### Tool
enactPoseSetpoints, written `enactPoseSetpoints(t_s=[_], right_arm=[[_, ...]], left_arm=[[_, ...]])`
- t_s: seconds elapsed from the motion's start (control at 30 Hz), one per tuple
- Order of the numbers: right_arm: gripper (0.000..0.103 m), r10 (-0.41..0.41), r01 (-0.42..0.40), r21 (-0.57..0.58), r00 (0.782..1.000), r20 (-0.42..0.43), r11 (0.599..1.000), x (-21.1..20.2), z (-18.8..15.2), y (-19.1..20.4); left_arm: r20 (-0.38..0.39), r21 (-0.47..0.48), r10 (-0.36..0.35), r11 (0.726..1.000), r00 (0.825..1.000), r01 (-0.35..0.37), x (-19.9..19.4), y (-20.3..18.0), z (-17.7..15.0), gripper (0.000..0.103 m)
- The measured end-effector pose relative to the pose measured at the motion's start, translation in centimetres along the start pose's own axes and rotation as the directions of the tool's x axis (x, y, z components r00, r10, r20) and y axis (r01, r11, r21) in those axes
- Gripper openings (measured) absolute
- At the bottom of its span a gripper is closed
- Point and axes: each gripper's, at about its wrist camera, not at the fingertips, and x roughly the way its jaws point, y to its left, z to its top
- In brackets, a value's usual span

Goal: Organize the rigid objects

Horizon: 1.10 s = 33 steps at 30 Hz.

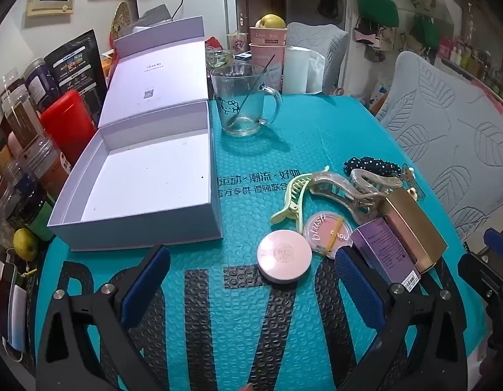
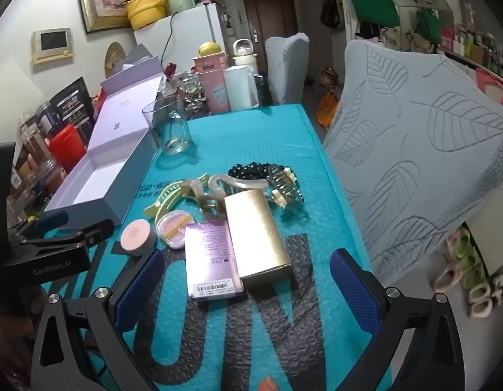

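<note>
- Small rigid things lie in a cluster on the teal tabletop (image 1: 316, 123), none yet in the white box (image 1: 147, 176), which stands with its lid thrown back, probably so it can take them; nothing is held.
- Left tongs (image 1: 251, 280) are spread wide and empty; the pink round compact (image 1: 283, 255) sits just ahead, between the tips, likely the easiest first pick; the blush pan (image 1: 328, 232) touches its far side.
- Right tongs (image 2: 246, 288) are likewise spread and empty; the purple carton (image 2: 212, 257) and gold carton (image 2: 256, 234) lie side by side, touching, just beyond the tips.
- Farther out: the green hair clip (image 1: 292, 200), the clear claw clip (image 1: 346, 192) and a black dotted scrunchie (image 1: 372, 164), bunched together.
- The glass mug (image 1: 245, 101) stands beside the box, well apart from the cluster.
</note>
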Motion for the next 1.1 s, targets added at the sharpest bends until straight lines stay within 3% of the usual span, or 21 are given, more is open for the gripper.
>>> enactPoseSetpoints(t_s=[0.27, 1.1], right_arm=[[0.103, -0.009, 0.009, 0.005, 1.0, -0.011, 1.0, 0.4, 0.3, 0.5], [0.103, -0.014, 0.014, -0.04, 1.0, -0.006, 0.999, -0.2, 0.3, 1.2]], left_arm=[[0.0, -0.017, -0.055, 0.998, 0.998, 0.055, 0.2, 0.6, -0.2, 0.103], [-0.005, -0.012, -0.064, 0.998, 0.998, 0.064, -0.8, 0.8, -0.4, 0.103]])
